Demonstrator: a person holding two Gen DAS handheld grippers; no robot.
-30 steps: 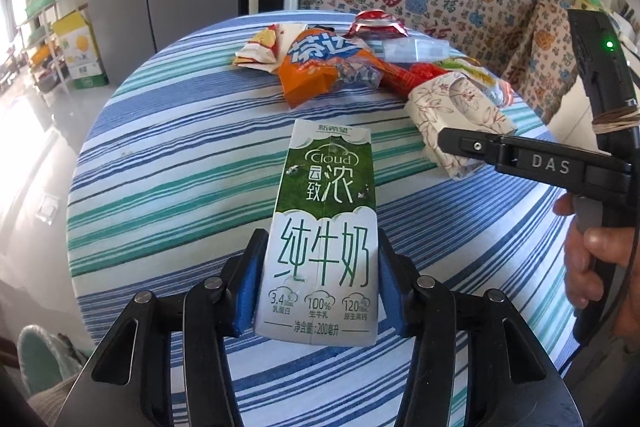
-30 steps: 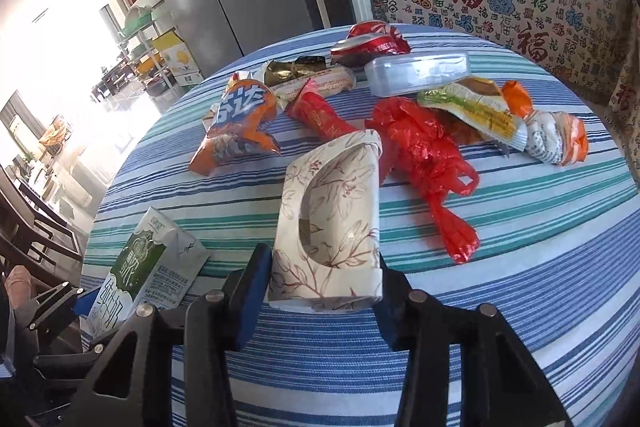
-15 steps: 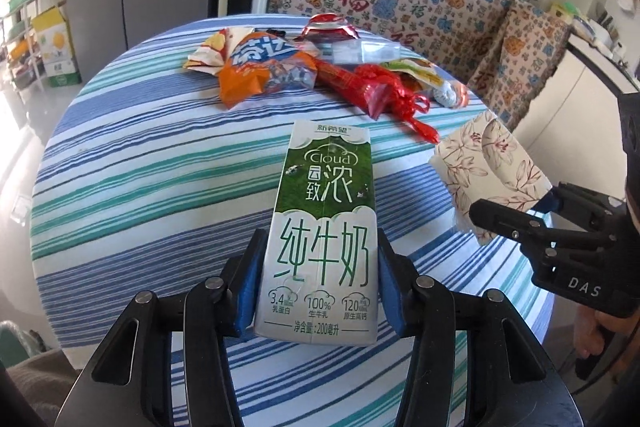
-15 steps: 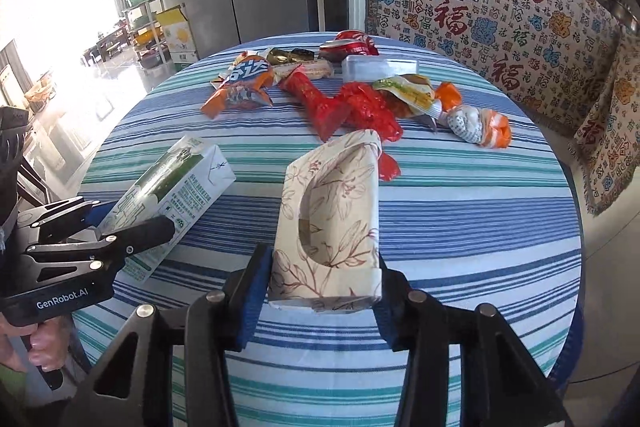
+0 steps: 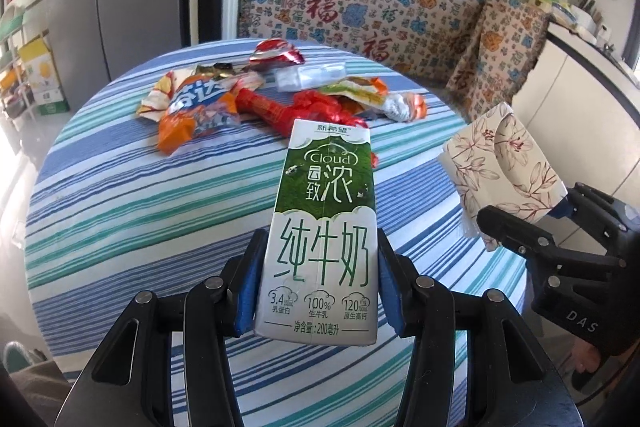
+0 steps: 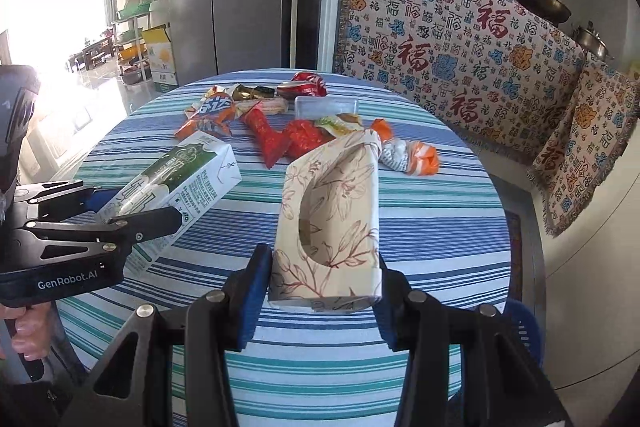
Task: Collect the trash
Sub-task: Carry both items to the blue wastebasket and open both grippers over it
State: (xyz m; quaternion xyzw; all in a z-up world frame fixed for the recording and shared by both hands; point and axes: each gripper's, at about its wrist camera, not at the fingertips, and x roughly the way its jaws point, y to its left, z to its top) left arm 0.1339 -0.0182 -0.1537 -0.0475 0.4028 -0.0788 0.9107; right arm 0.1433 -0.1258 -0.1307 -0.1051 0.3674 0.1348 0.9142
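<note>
The left gripper (image 5: pixel 318 283) has its fingers clamped on a milk carton (image 5: pixel 324 231), low centre of its frame, above the striped desk (image 5: pixel 120 195). The right gripper (image 6: pixel 322 291) pinches a floral tissue box (image 6: pixel 332 219) likewise; wrappers (image 6: pixel 280 131) lie across the desk's upper part.

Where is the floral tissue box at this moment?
The floral tissue box is clamped in the right tool, held above the near part of the striped table, right of the milk carton in the left tool.
</note>
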